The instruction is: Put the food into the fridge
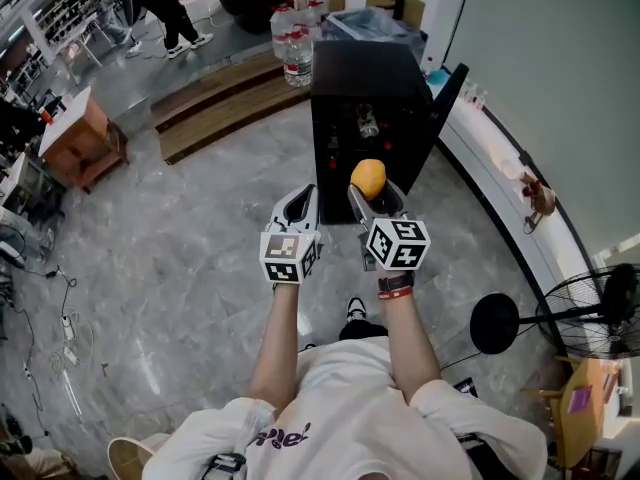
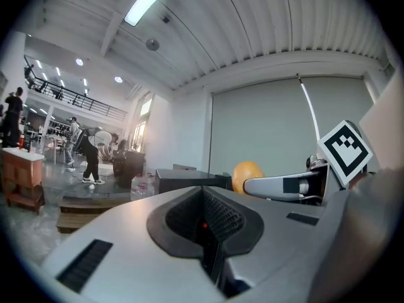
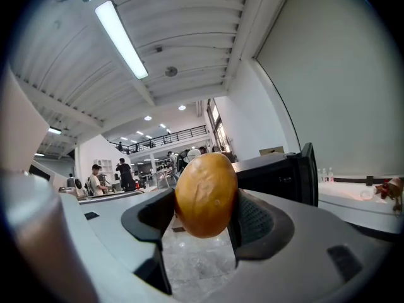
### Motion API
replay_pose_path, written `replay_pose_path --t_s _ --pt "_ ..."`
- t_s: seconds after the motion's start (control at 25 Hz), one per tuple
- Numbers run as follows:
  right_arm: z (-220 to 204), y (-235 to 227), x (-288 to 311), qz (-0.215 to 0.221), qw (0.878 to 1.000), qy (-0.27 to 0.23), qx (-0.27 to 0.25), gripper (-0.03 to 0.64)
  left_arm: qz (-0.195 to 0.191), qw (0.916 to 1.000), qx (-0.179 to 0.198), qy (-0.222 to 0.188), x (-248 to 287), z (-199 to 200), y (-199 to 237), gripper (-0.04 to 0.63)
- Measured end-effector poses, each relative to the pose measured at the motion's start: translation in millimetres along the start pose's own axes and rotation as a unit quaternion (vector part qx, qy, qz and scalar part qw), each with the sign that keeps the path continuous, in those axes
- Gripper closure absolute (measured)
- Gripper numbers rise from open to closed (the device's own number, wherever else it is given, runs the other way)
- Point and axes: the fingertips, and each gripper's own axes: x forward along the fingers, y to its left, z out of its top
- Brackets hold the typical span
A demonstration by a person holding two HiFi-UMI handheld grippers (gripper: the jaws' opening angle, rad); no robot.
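A round orange-yellow food item [image 1: 368, 176] sits between the jaws of my right gripper [image 1: 372, 190], which is shut on it. In the right gripper view the food [image 3: 206, 196] fills the gap between both pads. The black mini fridge [image 1: 365, 98] stands on the floor just ahead, its door [image 1: 450, 88] swung open to the right; a few small things show dimly inside. My left gripper [image 1: 303, 200] hangs beside the right one, level, jaws closed with nothing in them. In the left gripper view its pads [image 2: 218, 216] meet, with the food [image 2: 247, 172] and the fridge [image 2: 189, 180] beyond.
Water bottles [image 1: 292, 38] stand behind the fridge on a low wooden platform [image 1: 215, 103]. A white counter [image 1: 510, 183] curves along the right wall, with a fan [image 1: 600, 313] and a round black base [image 1: 494, 323] near it. A wooden table [image 1: 80, 133] is far left; people stand in the background.
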Motion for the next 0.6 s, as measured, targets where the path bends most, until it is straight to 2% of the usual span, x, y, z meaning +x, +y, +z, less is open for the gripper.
replay_pose_path --t_s 0.2,0.44,0.6 --pt "5.3 -37.4 45.5 0.027 0.999 0.021 0.007 0.298 0.021 0.9998 0.003 -0.004 56.8 -0.5 8.9 0.577" --pt "21.8 -92.0 82.6 0.031 0.999 0.015 0.003 0.298 0.034 0.9993 0.006 -0.011 116.3 -1.9 2.3 0.577" --pt "16.3 -114.9 102.6 0.032 0.999 0.020 0.008 0.299 0.041 0.9991 0.013 -0.007 140.8 -13.2 0.6 0.577"
